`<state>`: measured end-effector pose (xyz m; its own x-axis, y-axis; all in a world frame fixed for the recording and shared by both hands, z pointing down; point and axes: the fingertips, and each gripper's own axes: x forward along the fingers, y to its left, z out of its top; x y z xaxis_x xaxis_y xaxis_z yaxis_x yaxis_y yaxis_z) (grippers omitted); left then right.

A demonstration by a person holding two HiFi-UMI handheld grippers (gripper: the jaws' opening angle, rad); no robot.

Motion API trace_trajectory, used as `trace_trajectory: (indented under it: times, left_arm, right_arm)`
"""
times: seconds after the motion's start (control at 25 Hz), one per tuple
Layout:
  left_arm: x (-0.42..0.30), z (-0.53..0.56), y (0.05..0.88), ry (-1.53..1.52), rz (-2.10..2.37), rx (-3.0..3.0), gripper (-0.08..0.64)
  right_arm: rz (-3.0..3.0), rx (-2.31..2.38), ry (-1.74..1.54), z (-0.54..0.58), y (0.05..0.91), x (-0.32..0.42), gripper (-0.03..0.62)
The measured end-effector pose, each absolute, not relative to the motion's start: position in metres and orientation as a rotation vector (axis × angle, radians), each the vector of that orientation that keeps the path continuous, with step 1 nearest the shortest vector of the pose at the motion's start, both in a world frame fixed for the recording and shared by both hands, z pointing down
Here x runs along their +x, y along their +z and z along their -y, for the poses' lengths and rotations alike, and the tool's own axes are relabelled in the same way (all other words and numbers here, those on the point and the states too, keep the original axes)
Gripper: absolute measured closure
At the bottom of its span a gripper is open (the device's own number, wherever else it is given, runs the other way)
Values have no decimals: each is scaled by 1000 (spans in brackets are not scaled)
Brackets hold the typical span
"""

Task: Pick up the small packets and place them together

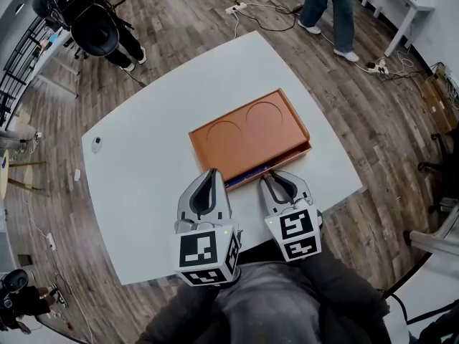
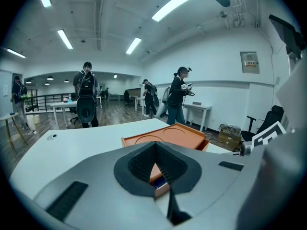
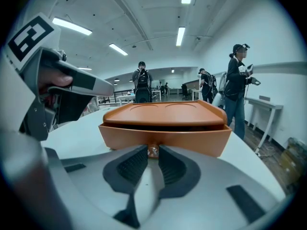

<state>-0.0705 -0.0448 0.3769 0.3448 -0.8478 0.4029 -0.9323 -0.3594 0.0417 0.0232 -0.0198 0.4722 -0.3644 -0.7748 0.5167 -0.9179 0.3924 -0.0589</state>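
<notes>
An orange box (image 1: 251, 131) with two round recesses in its top sits on the white table (image 1: 143, 192). Its drawer (image 1: 271, 168) is pulled out a little toward me, and something blue (image 1: 247, 176) shows in the gap. My right gripper (image 1: 267, 180) is shut on the drawer's small round knob (image 3: 153, 151), right at the drawer front (image 3: 192, 139). My left gripper (image 1: 213, 174) is beside it at the drawer's left corner, its tips together with nothing between them. Past its pads I see the box corner and the blue thing (image 2: 160, 185). I cannot make out any packets.
A small object (image 1: 97, 144) lies near the table's left edge. A person (image 1: 326, 9) stands beyond the far corner, and another with a dark chair (image 1: 97, 24) stands at the far left. Cables and a power strip (image 1: 376, 67) lie on the wooden floor.
</notes>
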Motion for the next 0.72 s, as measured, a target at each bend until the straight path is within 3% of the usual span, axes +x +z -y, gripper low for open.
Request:
trace_trajectory:
  times: [0.72]
  left_arm:
    - [-58,26,378,486,1585,2344,563]
  right_arm:
    - [2269,1433,479,-9,472,28,515]
